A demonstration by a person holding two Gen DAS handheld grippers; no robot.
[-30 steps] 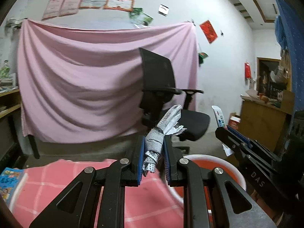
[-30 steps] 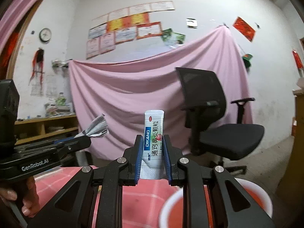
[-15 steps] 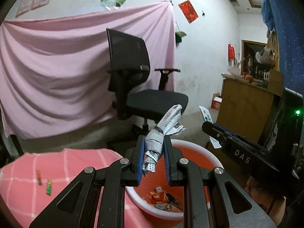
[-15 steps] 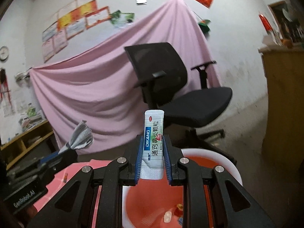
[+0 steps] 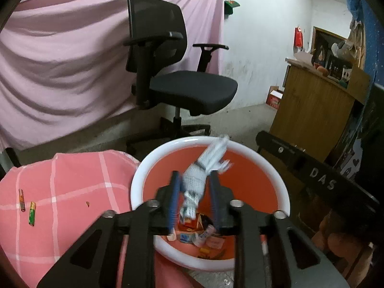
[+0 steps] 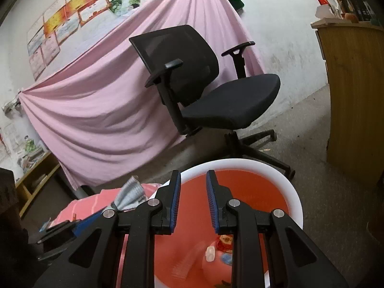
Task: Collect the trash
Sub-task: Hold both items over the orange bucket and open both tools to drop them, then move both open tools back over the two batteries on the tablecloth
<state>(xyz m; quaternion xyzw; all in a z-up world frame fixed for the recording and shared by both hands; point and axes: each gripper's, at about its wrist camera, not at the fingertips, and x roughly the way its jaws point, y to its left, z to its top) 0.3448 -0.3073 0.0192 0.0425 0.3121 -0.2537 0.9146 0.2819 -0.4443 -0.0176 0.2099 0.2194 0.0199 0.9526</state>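
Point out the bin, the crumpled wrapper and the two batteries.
bin [image 5: 182, 144]: left wrist view, far white rim.
crumpled wrapper [image 5: 195, 180]: left wrist view, its middle.
batteries [image 5: 32, 212]: left wrist view, the green one's body.

The left gripper [image 5: 195, 193] hangs over a red bin [image 5: 259, 154] with a white rim, its jaws having just been opening. A crumpled wad of grey-white paper [image 5: 202, 175], blurred, sits between the blue pads [image 5: 174, 193] with gaps on both sides. Wrappers [image 5: 200, 236] lie in the bottom of the bin. Left of it, a pink checked cloth [image 5: 67, 192] carries two small batteries [image 5: 27, 206]. Behind stands a black office chair [image 5: 172, 72] before a pink sheet [image 5: 60, 60]. The right gripper [image 5: 312, 175] reaches in from the right.
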